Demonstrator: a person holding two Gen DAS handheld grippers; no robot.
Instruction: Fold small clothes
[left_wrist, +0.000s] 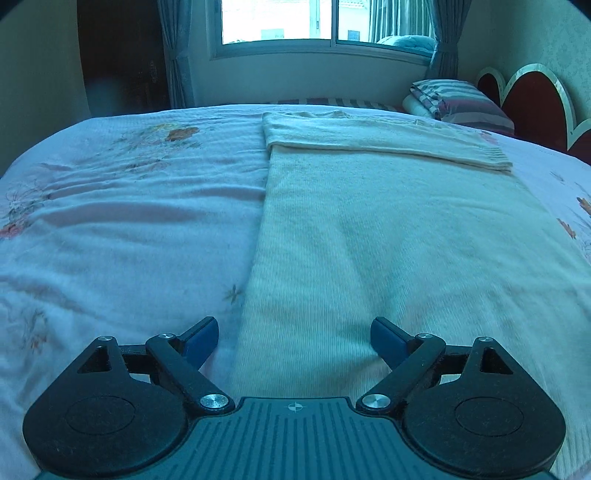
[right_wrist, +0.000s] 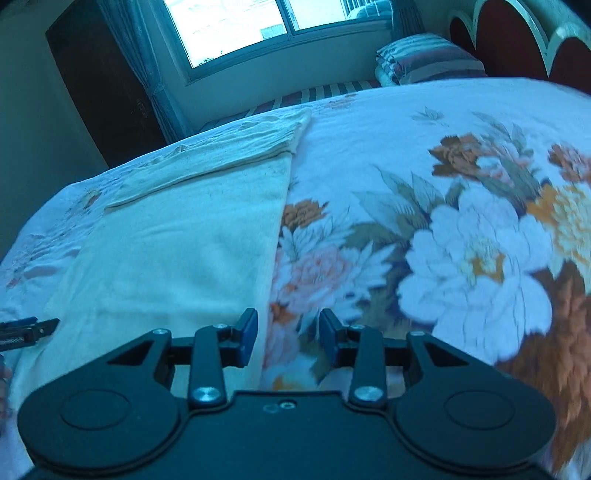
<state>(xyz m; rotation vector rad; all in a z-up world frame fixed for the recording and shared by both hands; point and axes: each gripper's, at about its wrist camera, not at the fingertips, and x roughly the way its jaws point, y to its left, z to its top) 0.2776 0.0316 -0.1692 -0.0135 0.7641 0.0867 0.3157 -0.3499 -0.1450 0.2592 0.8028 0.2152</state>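
Observation:
A cream knit sweater (left_wrist: 369, 229) lies flat on the bed as a long strip, with one sleeve (left_wrist: 369, 136) folded across its far end. My left gripper (left_wrist: 293, 325) hovers over the sweater's near left edge, open wide, with nothing between its blue pads. In the right wrist view the same sweater (right_wrist: 177, 240) sits left of centre. My right gripper (right_wrist: 289, 315) stands open by a narrower gap just above the sweater's near right edge, gripping nothing. A black finger of the left gripper (right_wrist: 33, 330) pokes in at the far left.
The bed is covered by a floral blanket (right_wrist: 443, 221), pale and wrinkled on the left (left_wrist: 110, 221). A striped folded quilt (left_wrist: 458, 99) lies by the red headboard (left_wrist: 532, 99). A window and a dark wardrobe (left_wrist: 122, 55) stand beyond the far edge.

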